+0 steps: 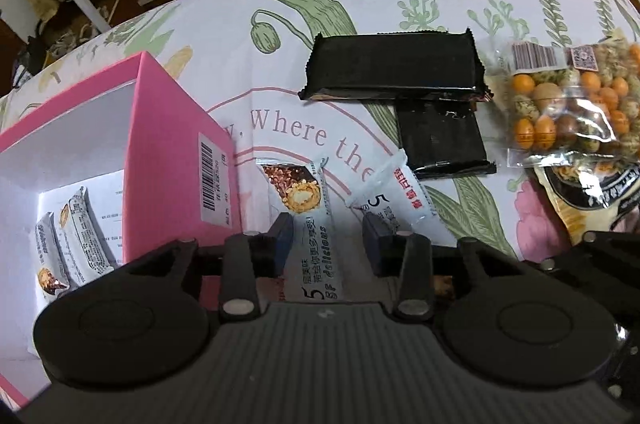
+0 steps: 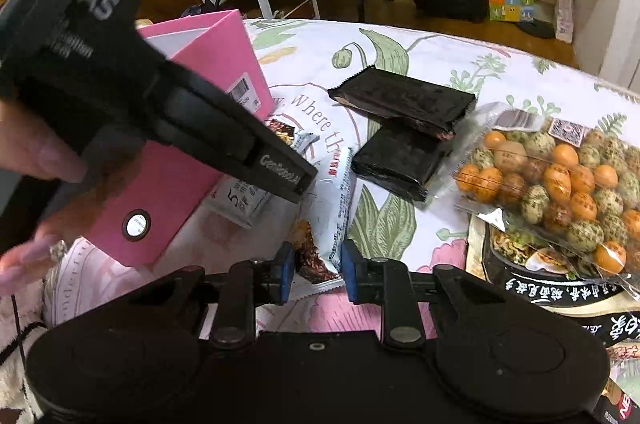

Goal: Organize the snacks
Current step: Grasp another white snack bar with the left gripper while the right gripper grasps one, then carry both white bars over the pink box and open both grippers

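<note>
A pink box [image 1: 168,143] with a white inside stands at the left, with two white snack bars [image 1: 68,244] in it. My left gripper [image 1: 328,244] points down at another white snack bar [image 1: 310,224] on the flowered cloth beside the box. Its jaws stand open around the bar, with a gap on the right side. In the right wrist view its finger [image 2: 276,171] hangs over that bar [image 2: 240,203], in front of the box [image 2: 224,63]. My right gripper [image 2: 317,272] is shut on the near end of a second white snack bar [image 2: 334,199], which also shows in the left wrist view [image 1: 400,195].
Two black packets [image 1: 392,67] [image 1: 440,139] lie overlapping mid-table. A clear bag of orange and speckled egg-shaped snacks [image 2: 560,175] sits at the right on a yellow and black packet [image 2: 540,288]. A hand [image 2: 40,151] holds the left gripper. Beyond the table's far edge are chairs, bags and a suitcase.
</note>
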Motion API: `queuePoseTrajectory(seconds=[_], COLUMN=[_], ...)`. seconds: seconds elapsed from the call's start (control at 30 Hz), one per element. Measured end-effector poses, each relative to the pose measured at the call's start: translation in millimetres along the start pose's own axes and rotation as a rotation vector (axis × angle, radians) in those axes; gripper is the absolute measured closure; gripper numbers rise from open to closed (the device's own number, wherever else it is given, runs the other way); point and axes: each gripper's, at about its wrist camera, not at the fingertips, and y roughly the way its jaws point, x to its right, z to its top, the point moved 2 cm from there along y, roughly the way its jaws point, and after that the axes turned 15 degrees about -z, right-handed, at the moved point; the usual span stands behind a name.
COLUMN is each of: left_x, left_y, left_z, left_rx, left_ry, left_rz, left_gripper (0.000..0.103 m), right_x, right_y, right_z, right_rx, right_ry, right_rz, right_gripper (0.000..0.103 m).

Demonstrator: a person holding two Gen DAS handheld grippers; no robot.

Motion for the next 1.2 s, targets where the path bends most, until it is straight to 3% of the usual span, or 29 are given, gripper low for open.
queuePoseTrajectory(seconds=[0.1, 0.23, 0.3, 0.33, 0.37, 0.77, 0.93, 1.2], left_x=[-3, -5, -5, -5, -6, -9, -9, -8], left_y=[0, 1, 2, 2, 2, -19, -38, -76], left_z=[1, 3, 3, 3, 3, -14, -29, -58], left_rx=[0.008, -0.001, -0.005, -0.006, -0.009, 0.011, 0.015, 0.001], left_ry=[-0.041, -0.055, -0.045, -0.036, -0.033, -0.068, -0.083, -0.102], left_rz=[0.008, 0.008, 0.024, 0.038, 0.034, -0.074, -0.143, -0.278], left_gripper=[0.070, 0.074, 0.080, 0.085, 0.085, 0.089, 0.089, 0.089], right_x=[5, -2, -8, -12, -16, -6, 4, 1], right_y=[6, 17, 21, 23, 24, -17, -33, -60], right_z=[4, 8, 9, 10, 10, -6, -11, -27], right_rx=[-0.007, 0.020, 0.041, 0.050, 0.057, 0.034, -0.001, -0.090], right_ry=[0.028, -0.008, -0.031, -0.051, -0.075, 0.059, 0.134, 0.142], right_rz=[0.013, 0.022, 0.020, 0.008, -0.017, -0.099, -0.073, -0.037], right_gripper=[0.048, 0.046, 0.047, 0.054, 0.074, 0.075, 0.075, 0.075])
